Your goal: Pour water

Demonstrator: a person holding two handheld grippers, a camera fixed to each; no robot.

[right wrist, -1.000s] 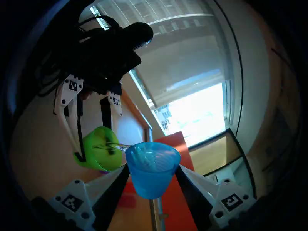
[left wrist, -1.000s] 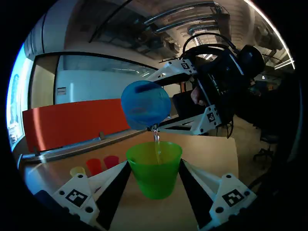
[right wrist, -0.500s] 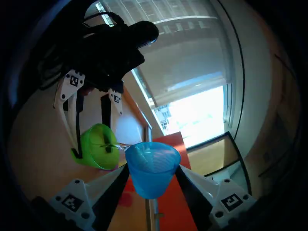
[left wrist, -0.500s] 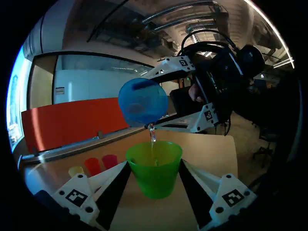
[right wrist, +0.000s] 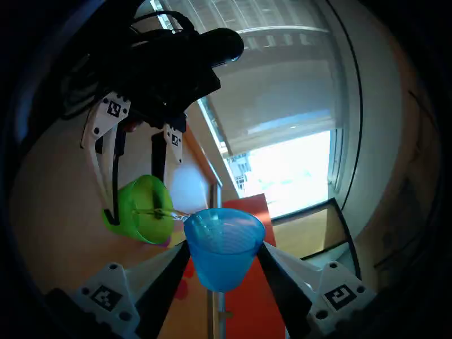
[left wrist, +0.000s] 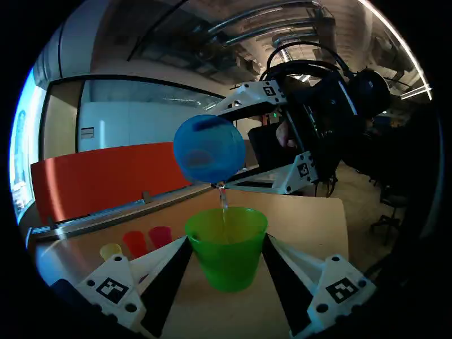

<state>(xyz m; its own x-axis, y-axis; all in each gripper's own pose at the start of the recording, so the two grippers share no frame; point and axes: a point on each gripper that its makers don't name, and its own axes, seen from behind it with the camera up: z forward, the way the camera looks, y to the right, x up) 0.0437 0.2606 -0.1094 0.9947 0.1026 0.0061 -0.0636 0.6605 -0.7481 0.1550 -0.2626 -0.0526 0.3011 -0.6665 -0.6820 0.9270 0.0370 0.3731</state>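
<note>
My left gripper (left wrist: 227, 261) is shut on a green cup (left wrist: 227, 248), held upright above the wooden table (left wrist: 305, 220). Above it my right gripper (left wrist: 257, 138) holds a blue cup (left wrist: 209, 149) tipped over on its side. A thin stream of water (left wrist: 222, 199) falls from the blue cup's rim into the green cup. In the right gripper view, my right gripper (right wrist: 223, 265) is shut on the blue cup (right wrist: 224, 248), and the stream (right wrist: 164, 213) runs across to the green cup (right wrist: 141, 209) held in the left gripper (right wrist: 135, 217).
Small yellow (left wrist: 111, 250), red (left wrist: 135, 242) and pink (left wrist: 160, 235) cups stand at the table's left. An orange partition (left wrist: 107, 181) runs behind the table. A hand (left wrist: 281, 134) grips the right gripper. A bright window (right wrist: 288, 169) shows in the right gripper view.
The blue cup has shifted slightly left and up over the green cup and has kept pouring. In the right gripper view the green cup drifted a little up and left.
</note>
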